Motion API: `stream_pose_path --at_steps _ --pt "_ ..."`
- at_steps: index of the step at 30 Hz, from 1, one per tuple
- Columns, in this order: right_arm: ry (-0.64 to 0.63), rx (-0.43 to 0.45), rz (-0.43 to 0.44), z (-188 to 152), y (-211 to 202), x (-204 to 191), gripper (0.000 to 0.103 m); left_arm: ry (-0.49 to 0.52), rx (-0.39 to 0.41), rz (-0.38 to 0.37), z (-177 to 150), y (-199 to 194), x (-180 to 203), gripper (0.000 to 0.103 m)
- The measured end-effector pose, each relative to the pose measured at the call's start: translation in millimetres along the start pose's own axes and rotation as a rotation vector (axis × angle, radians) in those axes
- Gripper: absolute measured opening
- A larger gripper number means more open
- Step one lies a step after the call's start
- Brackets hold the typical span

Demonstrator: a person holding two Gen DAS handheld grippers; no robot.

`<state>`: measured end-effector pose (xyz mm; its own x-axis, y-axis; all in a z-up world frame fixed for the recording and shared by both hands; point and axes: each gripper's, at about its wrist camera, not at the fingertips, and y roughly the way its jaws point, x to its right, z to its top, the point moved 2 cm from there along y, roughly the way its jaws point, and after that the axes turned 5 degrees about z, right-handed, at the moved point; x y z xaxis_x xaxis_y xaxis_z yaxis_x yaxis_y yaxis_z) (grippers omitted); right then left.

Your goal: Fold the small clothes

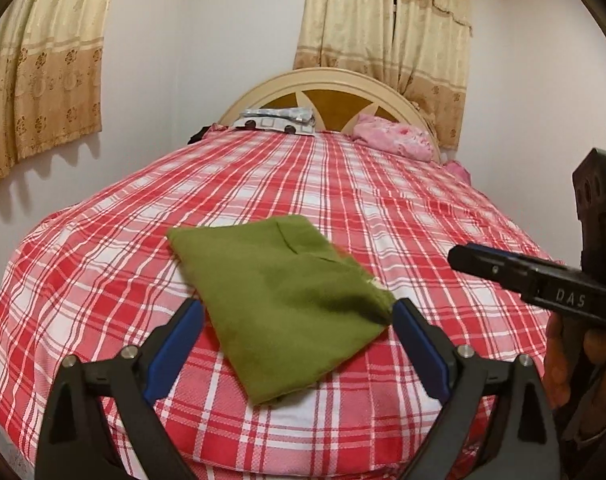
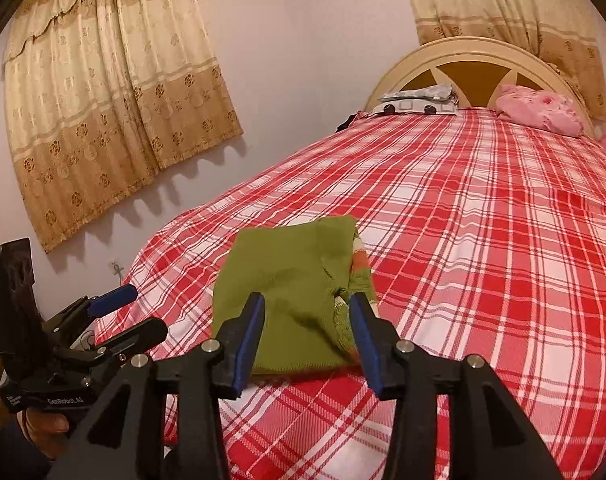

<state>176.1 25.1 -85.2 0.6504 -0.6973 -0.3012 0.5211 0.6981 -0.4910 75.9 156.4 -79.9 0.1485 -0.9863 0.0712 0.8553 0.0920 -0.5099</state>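
Observation:
A small olive-green garment point(image 1: 279, 296) lies folded into a flat rectangle on the red-and-white plaid bedspread point(image 1: 343, 184), near the foot of the bed. In the right wrist view the garment point(image 2: 291, 292) shows a striped orange and white edge on its right side. My left gripper point(image 1: 299, 312) is open, its blue pads on either side of the garment's near end, just above it. My right gripper point(image 2: 307, 304) is open and empty, hovering over the garment's near edge. It also shows in the left wrist view point(image 1: 463, 256) at the right.
The bed runs back to a cream arched headboard point(image 1: 323, 84). A pink bundle point(image 1: 395, 136) and a grey patterned pillow point(image 1: 279, 120) lie at the head. Beige curtains point(image 2: 111, 112) hang on the left wall and behind the headboard.

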Motion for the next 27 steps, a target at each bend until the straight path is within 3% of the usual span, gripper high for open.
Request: stream_pose_path --at_steps 22,27 --pt "-0.036 0.069 -0.015 -0.5 -39.9 -20.4 0.053 0.028 0.069 -0.012 10.8 -28.1 14.2 0.097" --pt "-0.034 0.074 -0.019 -3.2 -43.2 -19.6 0.054 0.036 0.079 -0.015 10.3 -30.7 16.5 0.102"
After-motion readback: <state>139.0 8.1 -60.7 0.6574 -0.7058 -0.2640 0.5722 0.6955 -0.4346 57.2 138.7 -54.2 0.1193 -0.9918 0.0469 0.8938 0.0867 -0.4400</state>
